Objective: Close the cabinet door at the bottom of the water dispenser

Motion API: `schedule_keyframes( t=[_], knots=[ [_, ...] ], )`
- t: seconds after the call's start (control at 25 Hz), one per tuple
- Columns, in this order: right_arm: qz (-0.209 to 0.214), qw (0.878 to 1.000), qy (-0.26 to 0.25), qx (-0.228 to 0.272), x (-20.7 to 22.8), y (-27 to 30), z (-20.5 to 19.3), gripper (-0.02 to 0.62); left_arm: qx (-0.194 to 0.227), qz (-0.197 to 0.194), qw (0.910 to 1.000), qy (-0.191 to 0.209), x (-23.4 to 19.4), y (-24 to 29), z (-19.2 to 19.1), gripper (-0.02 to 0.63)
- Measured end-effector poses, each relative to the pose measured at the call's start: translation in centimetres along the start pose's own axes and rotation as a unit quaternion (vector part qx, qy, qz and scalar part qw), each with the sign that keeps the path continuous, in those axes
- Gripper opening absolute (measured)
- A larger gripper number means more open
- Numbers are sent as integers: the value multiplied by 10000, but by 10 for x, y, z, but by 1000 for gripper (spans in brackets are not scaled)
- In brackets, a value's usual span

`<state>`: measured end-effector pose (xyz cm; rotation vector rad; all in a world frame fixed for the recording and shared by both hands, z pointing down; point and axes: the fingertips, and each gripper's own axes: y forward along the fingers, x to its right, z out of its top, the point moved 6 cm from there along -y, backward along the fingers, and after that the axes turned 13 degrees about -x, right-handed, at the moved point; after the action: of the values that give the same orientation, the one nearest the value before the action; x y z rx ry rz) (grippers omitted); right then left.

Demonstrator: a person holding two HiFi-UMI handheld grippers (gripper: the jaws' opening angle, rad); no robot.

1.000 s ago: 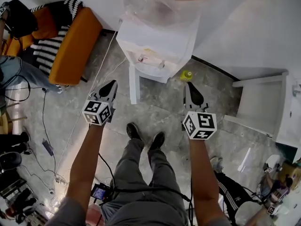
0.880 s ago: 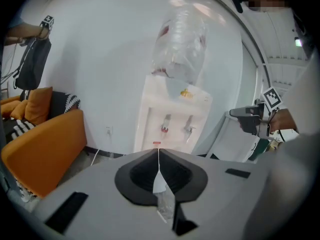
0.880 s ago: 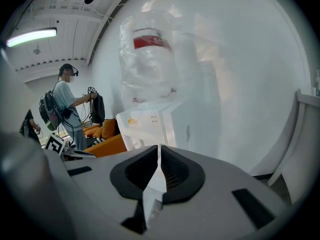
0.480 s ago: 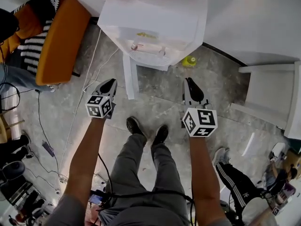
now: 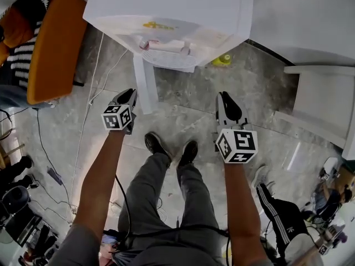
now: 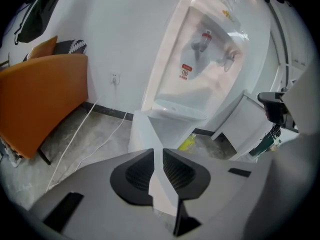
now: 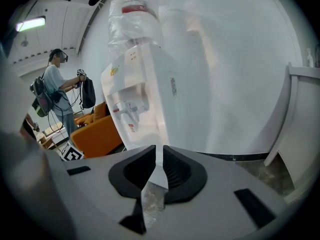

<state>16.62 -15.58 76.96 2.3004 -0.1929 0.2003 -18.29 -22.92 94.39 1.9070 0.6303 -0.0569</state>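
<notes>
The white water dispenser [image 5: 183, 10] stands against the wall, straight ahead of me. Its bottom cabinet door [image 5: 141, 85] hangs open, swung out toward me and seen edge-on. In the left gripper view the door [image 6: 142, 131] is just past the jaws, under the dispenser's [image 6: 200, 69] taps. My left gripper [image 5: 128, 96] hovers beside the door's outer edge; its jaws [image 6: 158, 154] are opening with nothing between them. To the right of the door, my right gripper [image 5: 224, 97] is held apart from it. Its jaws [image 7: 159, 154] show only a slit and hold nothing.
An orange sofa [image 5: 52, 43] with a striped cushion stands at the left, and white cables [image 5: 89, 93] run over the floor beside it. A yellow-green object [image 5: 223, 59] lies by the dispenser's base. White furniture [image 5: 321, 104] is at the right. Another person [image 7: 57, 91] stands far left.
Both grippers have sunk toward the floor, the left one more. The dispenser and its open door now sit nearer to them in the head view.
</notes>
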Motion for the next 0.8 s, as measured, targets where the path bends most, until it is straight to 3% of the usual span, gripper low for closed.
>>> schedule_keyframes(
  t=[0.24,0.44,0.8],
  knots=[
    [-56,9999,68,-120,9,10,-20,64,-180,20,9994,-294,-16,25,-15,63],
    [-84,9996,181,-207,16,19,-32,64,-237,-60,9987,-456,-19,40,-25,15],
    [-182,9987,383,-296,37,17,-42,64,-165,-374,9985,-365,20,72,-4,15]
  ],
)
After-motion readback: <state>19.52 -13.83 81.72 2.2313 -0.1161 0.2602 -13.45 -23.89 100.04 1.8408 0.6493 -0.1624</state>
